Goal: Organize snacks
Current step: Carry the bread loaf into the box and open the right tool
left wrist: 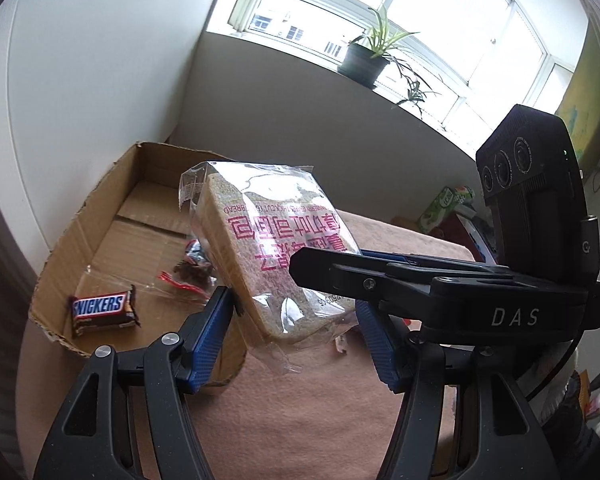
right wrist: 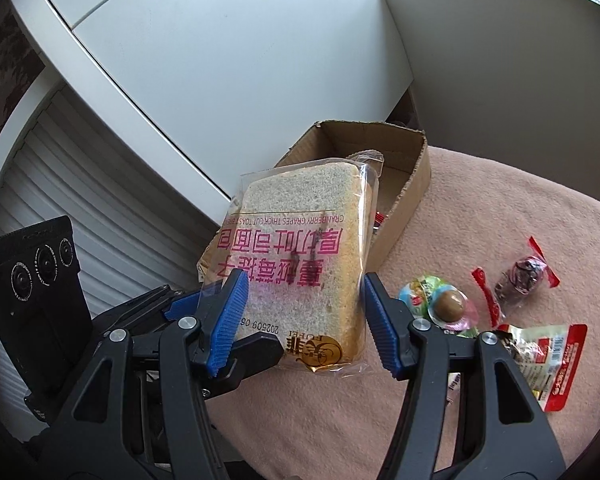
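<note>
A bag of sliced bread hangs tilted in mid-frame above the pink cloth, its red lettering upside down. In the left wrist view the left gripper has its blue pads wide apart on either side of the bag's lower end; I cannot tell whether they touch it. The right gripper reaches in from the right edge across the bag's lower face. From its own camera the right gripper stands wide too, the bread between its pads; whether it grips I cannot tell. Behind, a cardboard box holds a chocolate bar at lower left and a small wrapped sweet. Loose snacks lie on the cloth at the right of the right wrist view.
</note>
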